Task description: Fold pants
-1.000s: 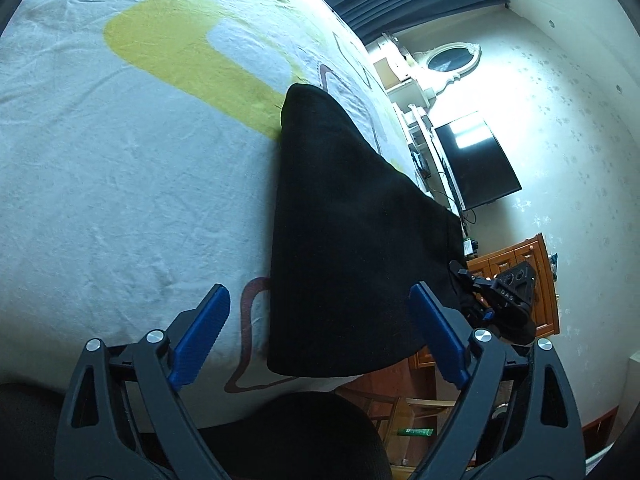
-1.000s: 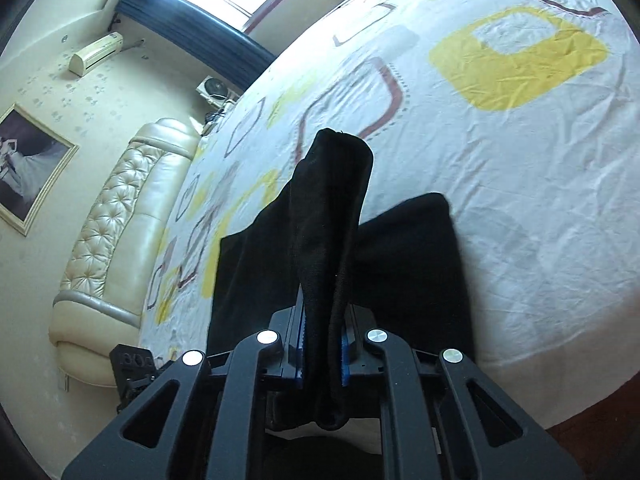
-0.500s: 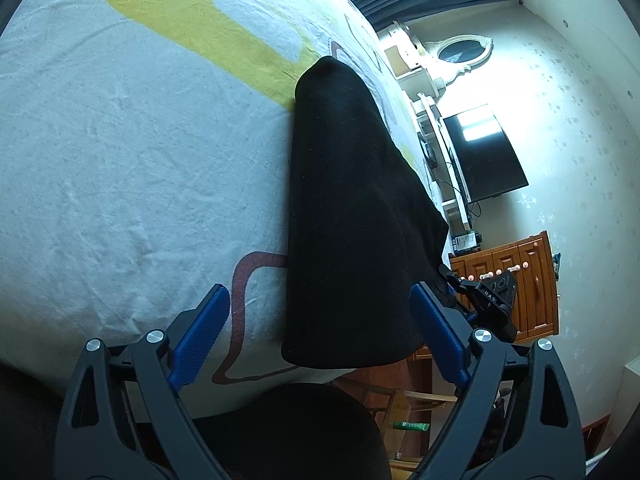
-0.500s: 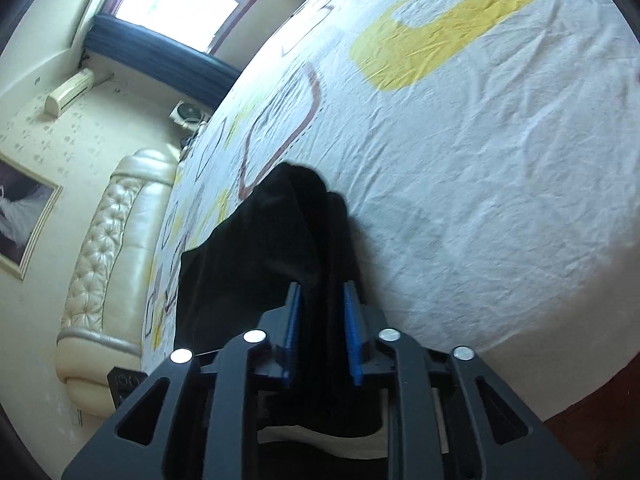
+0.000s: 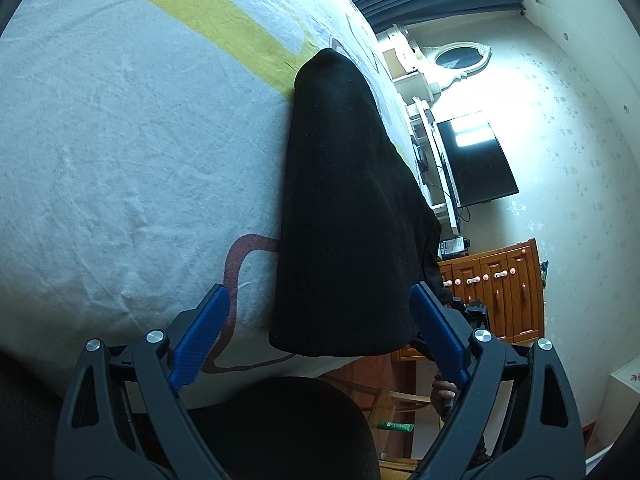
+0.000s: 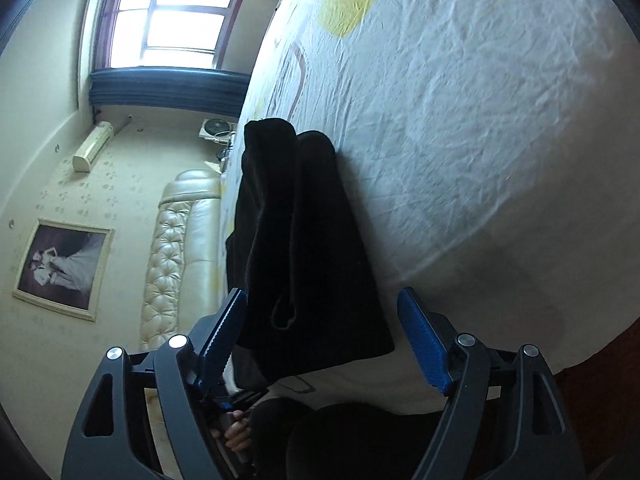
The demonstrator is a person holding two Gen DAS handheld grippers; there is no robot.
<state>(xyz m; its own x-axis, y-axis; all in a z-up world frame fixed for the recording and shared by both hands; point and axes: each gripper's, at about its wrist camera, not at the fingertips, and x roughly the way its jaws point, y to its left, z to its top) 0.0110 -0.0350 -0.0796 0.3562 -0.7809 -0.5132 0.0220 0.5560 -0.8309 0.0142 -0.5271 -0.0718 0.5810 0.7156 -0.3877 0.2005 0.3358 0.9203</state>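
While releasing the fold onto the bed [image 5: 120,152], best to let the black pants [image 5: 348,208] settle flat before drawing back, backing straight out so no finger snags the top layer. Worth checking the lifted ridge of cloth along the bundle's length and the small pucker near the right gripper [image 6: 320,336]; smoothing both toward the bed's near edge ought to leave a tidier stack.

Lying near that edge of the bed, folded into a long narrow bundle running away across the patterned sheet. Right gripper's fingers [image 6: 424,340] having just been opening, now spread either side of the bundle's near end, pads off the cloth as far as can be seen. Left gripper [image 5: 320,336] likewise parted wide at the bed's near edge, the bundle's end between and just beyond its fingers [image 5: 200,336], nothing clamped.

Counted: one bed, one pair of pants, two grippers, four blue fingers.
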